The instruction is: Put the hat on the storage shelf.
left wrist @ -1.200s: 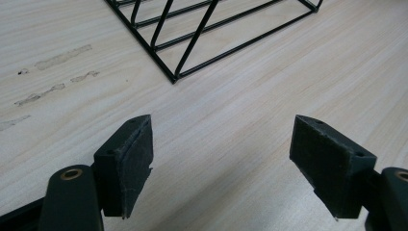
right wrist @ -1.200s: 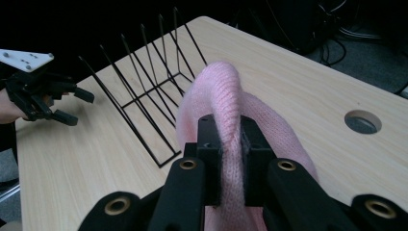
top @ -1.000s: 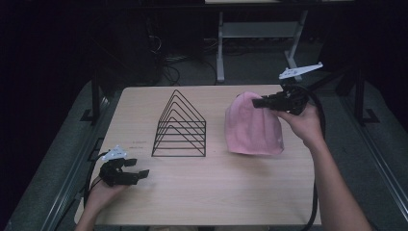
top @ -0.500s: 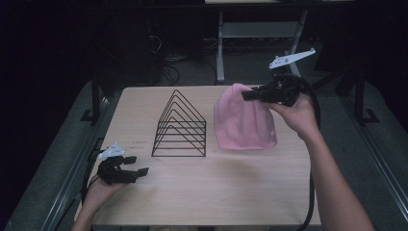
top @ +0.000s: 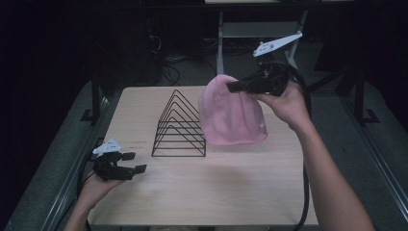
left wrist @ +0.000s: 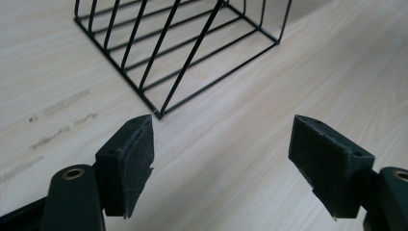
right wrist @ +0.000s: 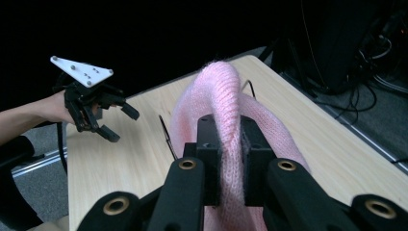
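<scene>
3 cameras: 1 fixed overhead, 1 riding each gripper

The high view looks forward and down across the whole table (top: 240,192); the left gripper view sits close above the wood, sharing the wire rack (left wrist: 183,53); the right gripper view faces back across the table toward the left gripper (right wrist: 103,118).

One hat, one rack, two grippers, one table.

Counted in the high view: one pink knit hat (top: 232,114) right of centre; one black wire rack (top: 180,126) at centre, made of seven triangular wire frames set in a row; one wooden table (top: 231,192) across the lower half. Two handheld grippers: the left gripper (top: 133,162) at lower left, the right gripper (top: 233,86) at upper right, each with two black jaws, one grey three-cornered plate and one trailing cable. Two hands enter from the bottom edge.
</scene>
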`<action>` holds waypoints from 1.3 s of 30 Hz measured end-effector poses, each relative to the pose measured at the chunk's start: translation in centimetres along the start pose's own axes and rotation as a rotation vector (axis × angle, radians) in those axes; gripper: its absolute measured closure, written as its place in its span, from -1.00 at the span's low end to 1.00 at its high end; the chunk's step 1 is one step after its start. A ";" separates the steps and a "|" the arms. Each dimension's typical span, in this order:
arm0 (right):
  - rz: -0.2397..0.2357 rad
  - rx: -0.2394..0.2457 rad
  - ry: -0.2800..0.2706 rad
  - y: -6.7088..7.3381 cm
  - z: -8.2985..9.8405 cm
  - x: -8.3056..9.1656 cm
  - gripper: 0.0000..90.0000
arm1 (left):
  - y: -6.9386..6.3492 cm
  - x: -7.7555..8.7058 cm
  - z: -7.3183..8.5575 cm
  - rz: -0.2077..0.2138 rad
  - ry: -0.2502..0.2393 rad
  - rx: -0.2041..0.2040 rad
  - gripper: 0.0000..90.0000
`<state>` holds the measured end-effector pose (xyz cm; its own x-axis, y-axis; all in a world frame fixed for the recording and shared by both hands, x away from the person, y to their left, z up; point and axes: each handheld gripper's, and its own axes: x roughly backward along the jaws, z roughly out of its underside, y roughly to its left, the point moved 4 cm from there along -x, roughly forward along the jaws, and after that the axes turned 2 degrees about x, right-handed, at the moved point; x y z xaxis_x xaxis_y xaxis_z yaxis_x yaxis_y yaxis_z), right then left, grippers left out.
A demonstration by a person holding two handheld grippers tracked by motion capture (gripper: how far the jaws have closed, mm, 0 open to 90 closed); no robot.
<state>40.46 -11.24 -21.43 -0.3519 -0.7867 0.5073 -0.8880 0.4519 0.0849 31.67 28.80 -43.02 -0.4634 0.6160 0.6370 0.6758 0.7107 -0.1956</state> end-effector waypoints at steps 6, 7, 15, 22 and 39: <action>-0.017 0.038 -0.021 1.1 -2.4 -0.1 0.81 | -0.7 0.9 -1.9 0.031 -0.015 -0.033 -0.47; -0.020 0.041 -0.026 1.3 -2.7 -0.2 0.81 | -0.7 0.9 -2.1 0.036 -0.015 -0.039 -0.47; -0.052 0.064 -0.040 2.3 -4.7 -1.3 0.81 | -1.1 1.6 -4.0 0.058 -0.024 -0.065 -0.47; -0.081 0.086 -0.040 3.2 -6.5 -2.8 0.81 | -1.5 2.0 -6.0 0.085 -0.045 -0.078 -0.47; -0.117 0.116 -0.049 4.1 -8.7 -5.7 0.81 | -1.9 3.6 -9.6 0.126 -0.078 -0.119 -0.47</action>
<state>41.36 -1.27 -16.51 -0.2558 -0.8518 0.4571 -0.9509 0.3068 0.0397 34.24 26.43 -33.25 -0.4106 0.7251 0.5528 0.7923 0.5838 -0.1772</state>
